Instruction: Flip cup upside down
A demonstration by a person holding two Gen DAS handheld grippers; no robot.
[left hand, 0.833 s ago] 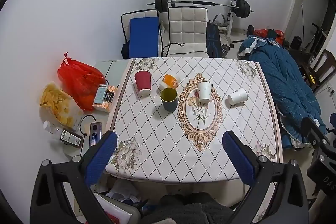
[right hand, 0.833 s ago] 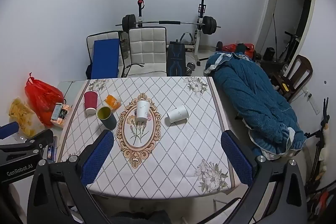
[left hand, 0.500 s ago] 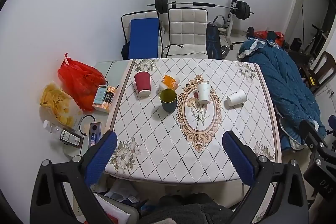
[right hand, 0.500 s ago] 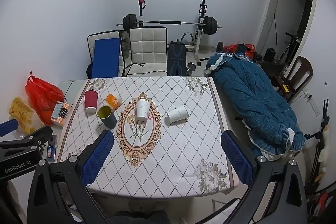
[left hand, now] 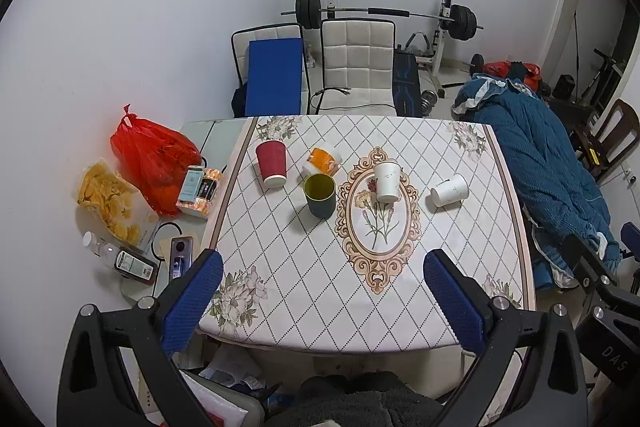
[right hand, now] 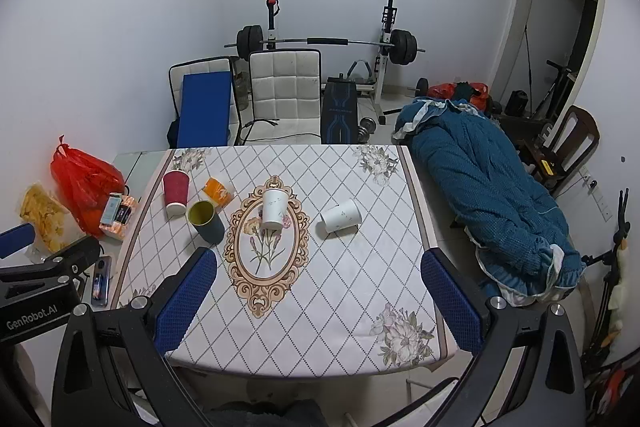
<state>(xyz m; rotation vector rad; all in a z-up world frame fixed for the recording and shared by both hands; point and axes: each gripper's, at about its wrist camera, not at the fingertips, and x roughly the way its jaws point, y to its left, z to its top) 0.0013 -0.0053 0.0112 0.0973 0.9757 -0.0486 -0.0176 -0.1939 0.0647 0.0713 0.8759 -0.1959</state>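
Note:
Several cups stand on the table (left hand: 400, 299). A red cup (left hand: 272, 163) (right hand: 176, 193) and a white cup (left hand: 387, 181) (right hand: 273, 207) sit upside down. A dark green cup (left hand: 320, 195) (right hand: 206, 221) stands upright, mouth up. An orange cup (left hand: 324, 161) (right hand: 218, 191) and a second white cup (left hand: 450, 190) (right hand: 341, 215) lie on their sides. My left gripper (left hand: 320, 299) and right gripper (right hand: 316, 299) are both open and empty, held above the table's near edge, well short of the cups.
A red bag (left hand: 154, 155), a snack bag (left hand: 108, 203), boxes and bottles crowd the side surface left of the table. A blue quilt (right hand: 492, 199) lies to the right. Chairs (left hand: 356, 67) and a barbell rack (left hand: 384, 13) stand behind.
Both grippers have drawn back and risen slightly, so the table looks a little smaller and farther. The cups have not moved and the jaws stay open.

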